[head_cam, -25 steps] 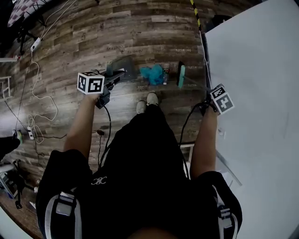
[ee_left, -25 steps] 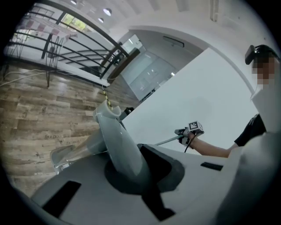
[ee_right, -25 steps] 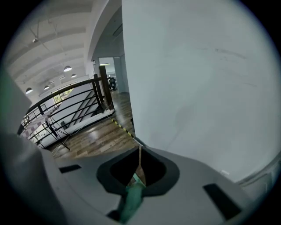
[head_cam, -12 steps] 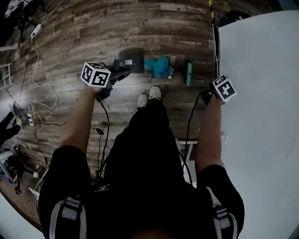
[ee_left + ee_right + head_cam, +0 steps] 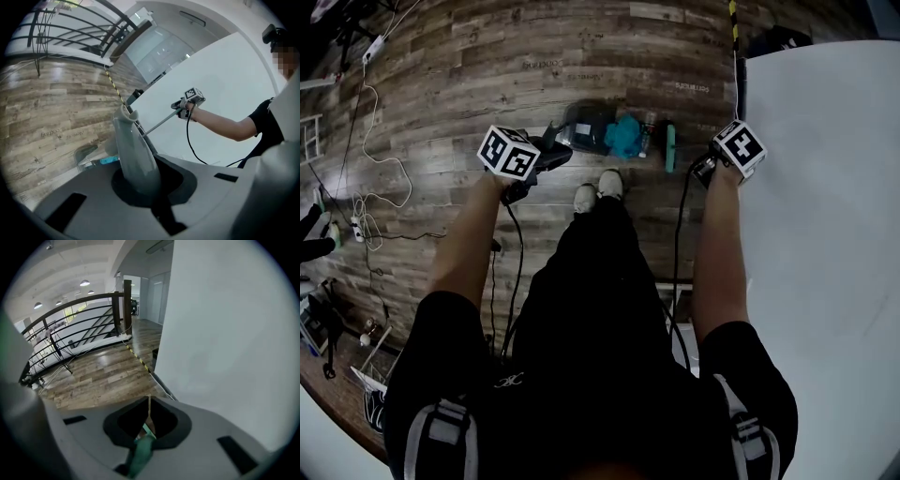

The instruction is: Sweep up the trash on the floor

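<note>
A crumpled teal piece of trash (image 5: 625, 134) lies on the wood floor just ahead of the person's shoes, with a small bottle (image 5: 647, 129) at its right side. A dark dustpan (image 5: 584, 125) sits on the floor against the trash's left side. Its grey handle (image 5: 133, 152) rises between the jaws of my left gripper (image 5: 546, 156), which is shut on it. The teal broom head (image 5: 670, 148) rests right of the bottle. My right gripper (image 5: 705, 167) is shut on the broom's thin handle (image 5: 143, 448). The left gripper view shows the right gripper (image 5: 183, 104) holding the slanted stick.
A large white wall panel (image 5: 825, 234) fills the right side, close to the right gripper. A yellow-black striped tape (image 5: 734, 17) runs along its base. White cables and a power strip (image 5: 358, 231) trail over the floor at left. A black railing (image 5: 79, 324) stands farther off.
The left gripper moved right and the dustpan slid up against the teal trash. The right gripper rose and the broom head drew closer to the bottle and trash.
</note>
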The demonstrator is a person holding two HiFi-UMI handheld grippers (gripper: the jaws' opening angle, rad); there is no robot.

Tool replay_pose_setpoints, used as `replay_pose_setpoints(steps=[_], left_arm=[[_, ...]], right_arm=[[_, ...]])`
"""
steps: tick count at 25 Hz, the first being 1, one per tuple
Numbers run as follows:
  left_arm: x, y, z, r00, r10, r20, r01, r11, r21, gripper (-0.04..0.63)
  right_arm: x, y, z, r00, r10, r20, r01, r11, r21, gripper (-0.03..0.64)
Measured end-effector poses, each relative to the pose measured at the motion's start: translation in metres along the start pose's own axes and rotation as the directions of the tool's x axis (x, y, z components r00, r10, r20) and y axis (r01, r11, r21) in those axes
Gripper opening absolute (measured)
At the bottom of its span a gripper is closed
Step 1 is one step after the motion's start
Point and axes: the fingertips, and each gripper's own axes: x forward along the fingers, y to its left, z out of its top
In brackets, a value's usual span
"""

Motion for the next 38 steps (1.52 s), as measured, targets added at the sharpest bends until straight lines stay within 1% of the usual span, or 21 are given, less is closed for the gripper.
replay_pose_setpoints(steps=[3, 5, 9, 12, 14, 20, 25, 28, 30, 32, 33, 34, 36, 38], left_arm=[[0.006, -0.003, 0.003, 1.000, -0.014, 0.027, 0.015, 1.000, -0.013, -0.002], [0.006, -0.003, 0.008, 0.998, -0.017, 0.056, 0.019, 0.999, -0.025, -0.002], [0.004, -0.005, 0.013, 0.993, -0.025, 0.111, 0.033, 0.997, -0.073, -0.002], [0.006, -0.007, 0.009, 0.993, -0.025, 0.115, 0.034, 0.996, -0.082, -0.002], [0.008, -0.009, 0.004, 0.994, -0.027, 0.105, 0.036, 0.996, -0.081, -0.002], [0.008, -0.008, -0.009, 0.993, -0.034, 0.117, 0.048, 0.992, -0.116, -0.002], [0.005, -0.003, -0.022, 0.993, -0.025, 0.117, 0.041, 0.990, -0.137, -0.002], [0.002, 0.002, -0.025, 0.990, -0.020, 0.138, 0.042, 0.986, -0.159, -0.002], [-0.003, 0.008, -0.023, 0.985, -0.005, 0.174, 0.036, 0.984, -0.174, -0.002], [-0.007, 0.012, -0.022, 0.974, -0.007, 0.226, 0.053, 0.979, -0.198, -0.002], [-0.011, 0.013, -0.020, 0.964, -0.016, 0.267, 0.074, 0.975, -0.211, -0.002], [-0.017, 0.013, -0.016, 0.948, -0.027, 0.318, 0.101, 0.970, -0.219, -0.002], [-0.031, 0.011, -0.007, 0.903, -0.062, 0.426, 0.172, 0.959, -0.225, -0.002], [-0.040, 0.009, -0.004, 0.858, -0.089, 0.505, 0.229, 0.948, -0.223, -0.003]], right_arm=[[0.000, 0.038, 0.002, 0.998, 0.057, -0.015, -0.058, 0.996, -0.063, 0.028], [-0.004, 0.068, 0.000, 0.995, 0.100, -0.023, -0.102, 0.987, -0.126, 0.028], [-0.019, 0.122, -0.018, 0.983, 0.175, -0.047, -0.182, 0.951, -0.251, 0.028], [-0.032, 0.150, -0.034, 0.974, 0.217, -0.069, -0.227, 0.930, -0.291, 0.027], [-0.037, 0.160, -0.040, 0.970, 0.229, -0.079, -0.242, 0.932, -0.271, 0.026], [-0.044, 0.164, -0.037, 0.966, 0.241, -0.090, -0.251, 0.959, -0.133, 0.028], [-0.051, 0.169, -0.041, 0.953, 0.281, -0.110, -0.286, 0.958, -0.032, 0.028], [-0.056, 0.174, -0.047, 0.951, 0.290, -0.110, -0.295, 0.955, -0.031, 0.028], [-0.062, 0.174, -0.049, 0.950, 0.295, -0.099, -0.301, 0.952, -0.048, 0.028], [-0.068, 0.170, -0.052, 0.950, 0.301, -0.086, -0.307, 0.950, -0.063, 0.027], [-0.070, 0.167, -0.053, 0.949, 0.304, -0.078, -0.310, 0.948, -0.069, 0.027], [-0.074, 0.164, -0.054, 0.949, 0.307, -0.068, -0.311, 0.947, -0.073, 0.028], [-0.083, 0.158, -0.054, 0.949, 0.311, -0.046, -0.314, 0.946, -0.081, 0.028], [-0.094, 0.151, -0.052, 0.948, 0.318, -0.024, -0.319, 0.944, -0.087, 0.028]])
